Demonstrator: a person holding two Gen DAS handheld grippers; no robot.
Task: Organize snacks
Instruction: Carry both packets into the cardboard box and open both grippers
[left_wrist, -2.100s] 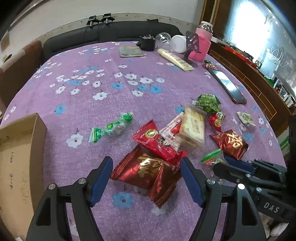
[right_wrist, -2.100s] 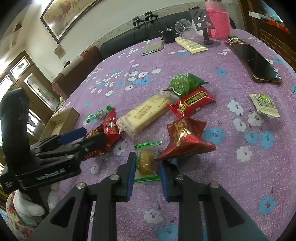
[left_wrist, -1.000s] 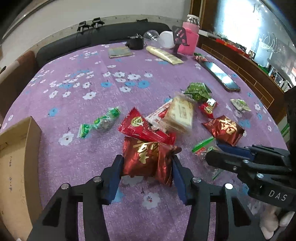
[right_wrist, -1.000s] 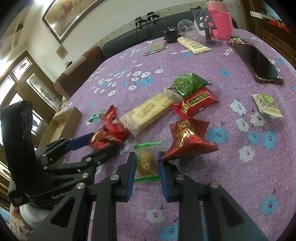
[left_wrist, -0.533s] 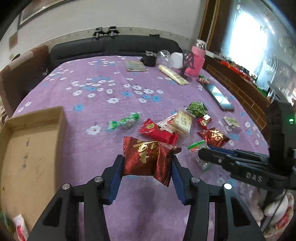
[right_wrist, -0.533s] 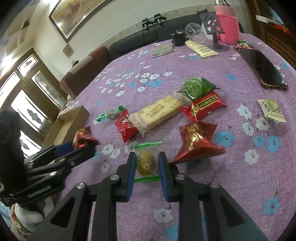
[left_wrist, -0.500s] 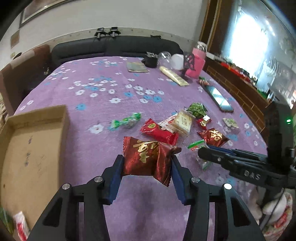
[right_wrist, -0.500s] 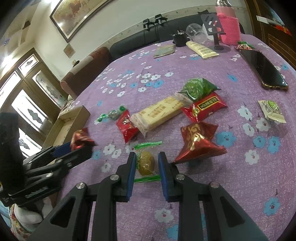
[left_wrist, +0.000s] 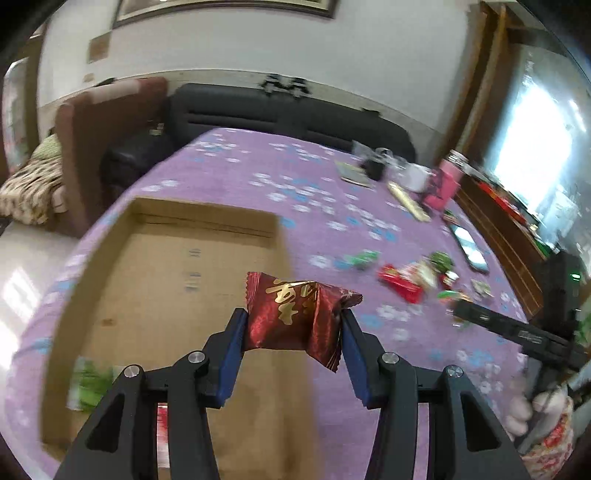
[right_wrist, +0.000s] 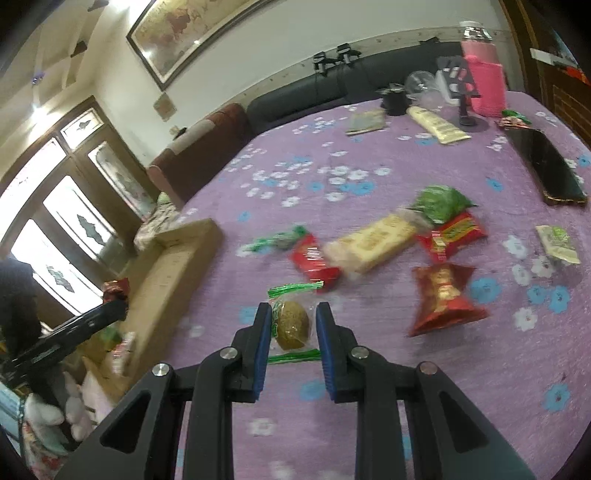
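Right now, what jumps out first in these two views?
The dark red foil packet, clamped in the left gripper above the open cardboard box. Next, the right gripper shut on a clear green-edged wrapper holding a brown snack, above the purple floral tablecloth, with loose snacks scattered behind.

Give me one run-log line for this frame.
left gripper: shut on red snack packet, over cardboard box | right gripper: shut on clear-wrapped snack

The right gripper (right_wrist: 293, 325) jaws clamp a clear-wrapped brown snack (right_wrist: 291, 320).
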